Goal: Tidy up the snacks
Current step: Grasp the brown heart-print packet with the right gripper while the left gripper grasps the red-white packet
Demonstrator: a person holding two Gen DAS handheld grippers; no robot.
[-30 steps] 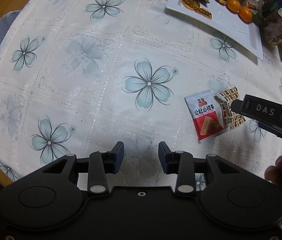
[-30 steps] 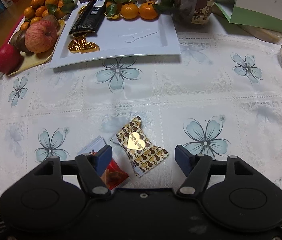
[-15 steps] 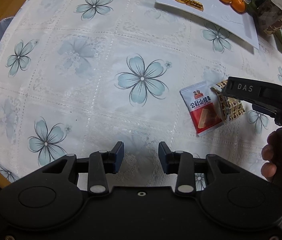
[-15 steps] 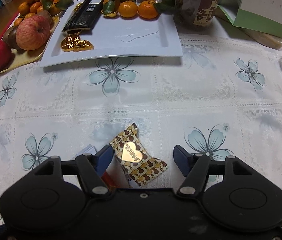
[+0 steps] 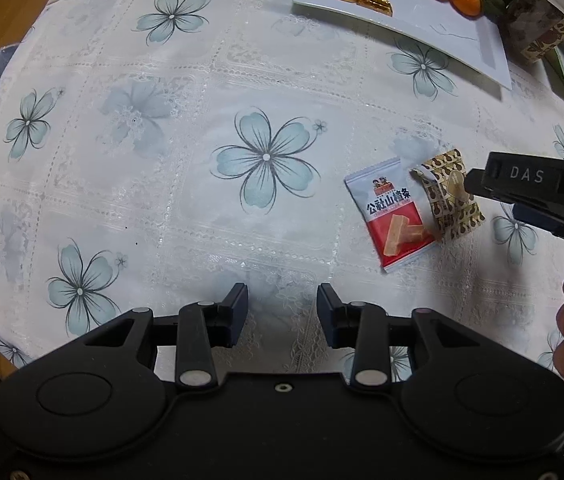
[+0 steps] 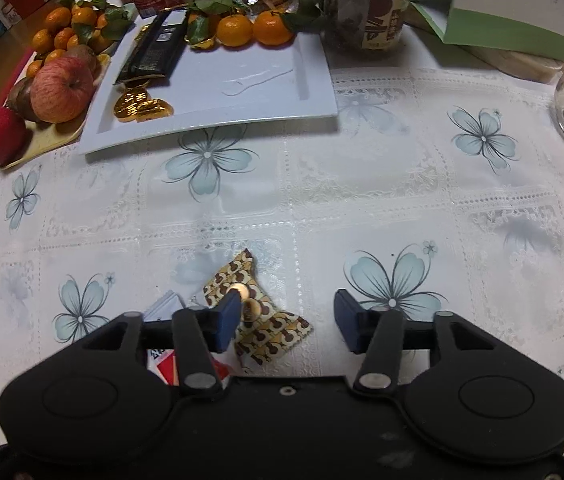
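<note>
right gripper [image 6: 285, 322] points steeply down at the flowered tablecloth [image 6: 361, 200], its jaws closing but not yet pressing on anything; the brown-and-cream patterned candy [image 6: 270, 322] lies flat between them, tucked against the left finger and well short of the right one. beside that finger, half hidden under the gripper body, sits the red-and-white hawthorn strip packet [image 5: 391, 218], touching the candy's edge. left gripper [image 5: 282, 312] hovers with jaws apart over bare cloth, nothing between them.

the candy looks light, a thin crinkly wrapper that will likely crush and slide on the glossy cloth. best hold is probably across the puffed middle under the gold heart, not the flared ends, though whether the left pad already touches it is hard to tell. white plate [image 6: 313, 92] waits far ahead.
</note>
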